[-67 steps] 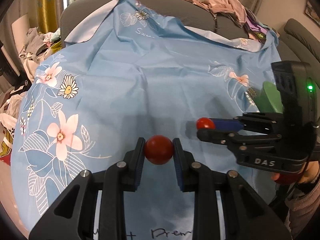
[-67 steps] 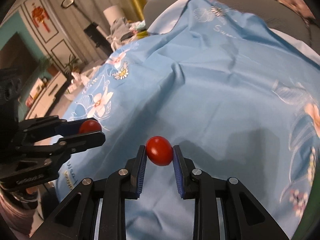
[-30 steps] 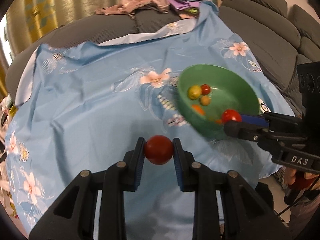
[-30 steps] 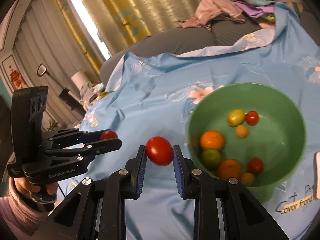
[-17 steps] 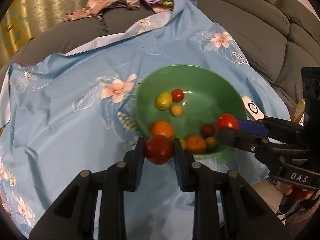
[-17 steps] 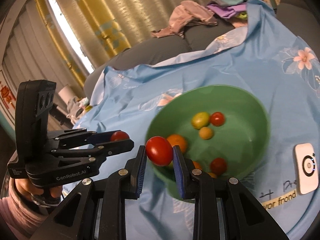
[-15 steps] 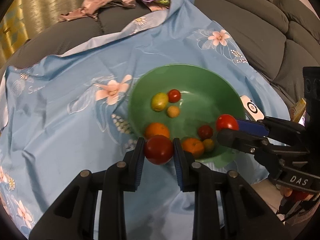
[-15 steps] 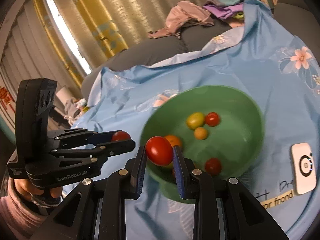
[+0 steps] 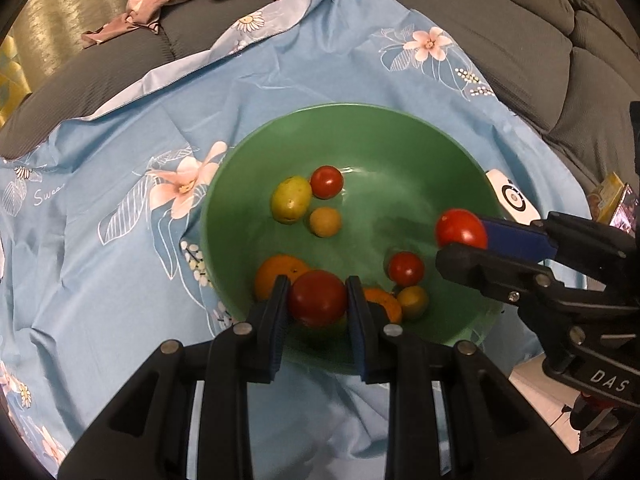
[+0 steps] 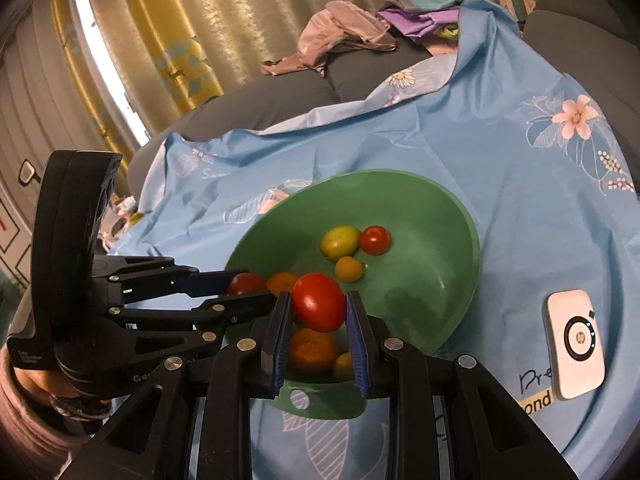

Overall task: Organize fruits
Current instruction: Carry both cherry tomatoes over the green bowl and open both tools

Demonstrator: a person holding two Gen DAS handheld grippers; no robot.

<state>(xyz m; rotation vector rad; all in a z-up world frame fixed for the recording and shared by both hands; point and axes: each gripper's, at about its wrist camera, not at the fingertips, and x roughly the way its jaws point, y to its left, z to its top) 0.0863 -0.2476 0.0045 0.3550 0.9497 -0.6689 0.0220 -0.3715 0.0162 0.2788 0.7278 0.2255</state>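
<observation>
A green bowl sits on a blue flowered cloth and holds several small fruits: red tomatoes, oranges, a yellow-green one. My left gripper is shut on a dark red tomato above the bowl's near rim. My right gripper is shut on a bright red tomato, also over the bowl's near side. In the left wrist view the right gripper reaches in from the right with its tomato over the bowl. In the right wrist view the left gripper comes in from the left with its tomato.
A small white device lies on the cloth right of the bowl. The blue cloth drapes over a grey sofa. Clothes are piled at the back. A hand and sleeve hold the left gripper.
Both grippers have carried their tomatoes from the open cloth to over the green bowl. The bowl now fills the middle of both views. Both grips have stayed closed.
</observation>
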